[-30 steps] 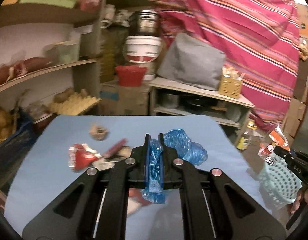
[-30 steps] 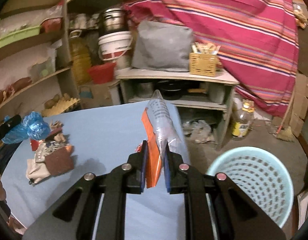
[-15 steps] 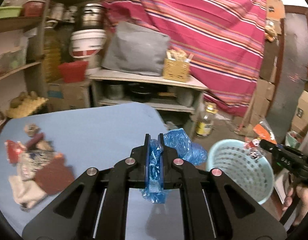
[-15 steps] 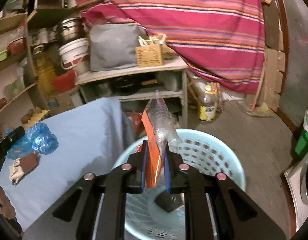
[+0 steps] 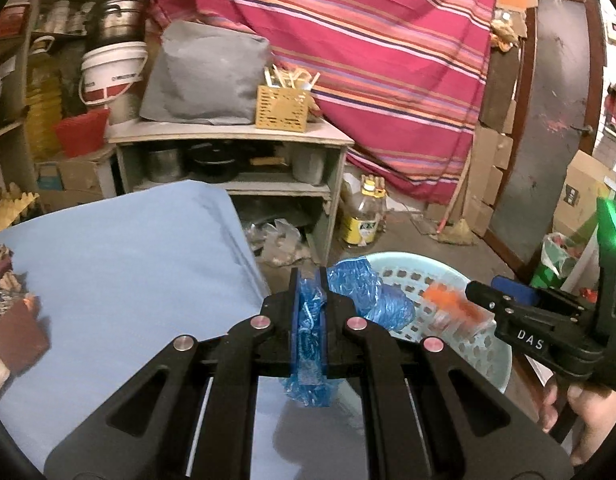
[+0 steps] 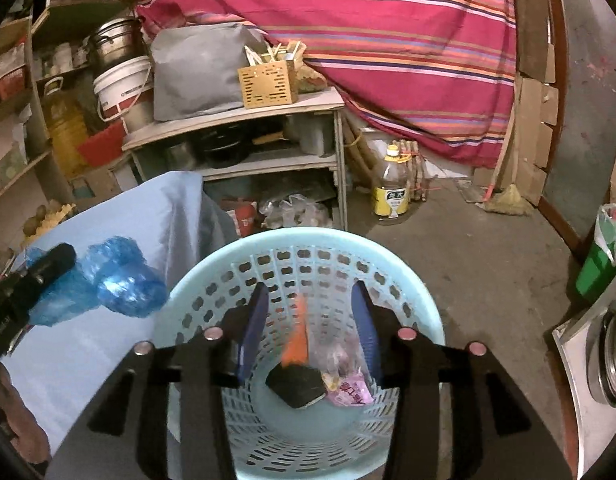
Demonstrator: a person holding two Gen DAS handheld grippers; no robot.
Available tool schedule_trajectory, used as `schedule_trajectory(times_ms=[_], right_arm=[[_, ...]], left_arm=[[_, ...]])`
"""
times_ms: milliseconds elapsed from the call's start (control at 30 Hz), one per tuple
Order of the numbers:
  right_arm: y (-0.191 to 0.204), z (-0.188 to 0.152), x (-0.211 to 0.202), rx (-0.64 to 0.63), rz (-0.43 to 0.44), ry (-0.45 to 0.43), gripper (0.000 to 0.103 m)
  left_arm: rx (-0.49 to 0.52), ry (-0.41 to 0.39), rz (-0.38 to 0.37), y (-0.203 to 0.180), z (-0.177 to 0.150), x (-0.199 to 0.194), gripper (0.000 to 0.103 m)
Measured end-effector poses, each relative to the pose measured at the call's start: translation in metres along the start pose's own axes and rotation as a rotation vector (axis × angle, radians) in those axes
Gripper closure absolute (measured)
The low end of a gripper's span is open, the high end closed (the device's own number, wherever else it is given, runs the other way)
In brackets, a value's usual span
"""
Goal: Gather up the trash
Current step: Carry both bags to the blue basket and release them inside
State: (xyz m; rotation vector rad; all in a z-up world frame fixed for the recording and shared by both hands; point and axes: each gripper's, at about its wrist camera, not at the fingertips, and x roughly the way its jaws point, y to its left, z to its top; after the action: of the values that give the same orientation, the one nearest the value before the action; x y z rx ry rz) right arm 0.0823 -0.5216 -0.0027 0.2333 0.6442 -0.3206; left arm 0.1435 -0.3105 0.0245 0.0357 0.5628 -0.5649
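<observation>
Your right gripper (image 6: pixel 308 320) hung directly over the pale blue basket (image 6: pixel 212 264), its fingers (image 6: pixel 254 320) having just been opening, spread apart and pressing on nothing. The clear wrapper with the orange strip (image 6: pixel 298 340) sat loose between them, blurred, above the basket's floor. In the basket lay a dark flat piece (image 6: pixel 296 386) at the centre and a pink-printed wrapper (image 6: pixel 349 392) just beside it at 3 o'clock.

Your left gripper (image 5: pixel 309 312) had its fingers (image 5: pixel 294 320) clamped tight on the crumpled blue plastic bag (image 5: pixel 363 292), which bulged out toward 2 o'clock over the basket's near rim. From the left wrist view the basket (image 5: pixel 495 360) stood on the floor off the blue surface (image 5: pixel 128 272), at 3 o'clock from it. More trash (image 5: pixel 12 320) lay at the surface's 9 o'clock edge. A green bin lined with a bag (image 6: pixel 601 256) stood at the far 3 o'clock, its contents unclear.
</observation>
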Motion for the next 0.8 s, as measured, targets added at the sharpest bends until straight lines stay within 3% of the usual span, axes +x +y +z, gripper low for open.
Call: schedule_trajectory(times_ms=[67, 233, 567, 600, 633, 700, 800], right_arm=[[-0.003, -0.001, -0.003, 0.002, -0.020, -0.012, 0.044], [-0.013, -0.003, -0.008, 0.018, -0.076, -0.042, 0.027], [-0.029, 0.001, -0.010, 0.081, -0.125, -0.054, 0.027], [-0.028, 0.000, -0.011, 0.079, -0.127, -0.053, 0.027], [-0.029, 0.000, -0.010, 0.078, -0.127, -0.054, 0.027], [-0.027, 0.000, -0.009, 0.070, -0.133, -0.050, 0.027], [-0.023, 0.000, -0.007, 0.061, -0.138, -0.041, 0.027]], left_arm=[[0.004, 0.015, -0.012, -0.007, -0.002, 0.008, 0.097], [0.010, 0.044, -0.039, -0.020, -0.006, 0.024, 0.097], [0.028, 0.103, -0.070, -0.039, -0.008, 0.062, 0.095], [0.034, 0.106, -0.064, -0.040, -0.008, 0.063, 0.082], [0.037, 0.113, -0.055, -0.040, -0.007, 0.064, 0.055], [0.028, 0.093, -0.038, -0.036, -0.006, 0.059, 0.030], [0.032, 0.064, -0.023, -0.027, -0.004, 0.047, 0.020]])
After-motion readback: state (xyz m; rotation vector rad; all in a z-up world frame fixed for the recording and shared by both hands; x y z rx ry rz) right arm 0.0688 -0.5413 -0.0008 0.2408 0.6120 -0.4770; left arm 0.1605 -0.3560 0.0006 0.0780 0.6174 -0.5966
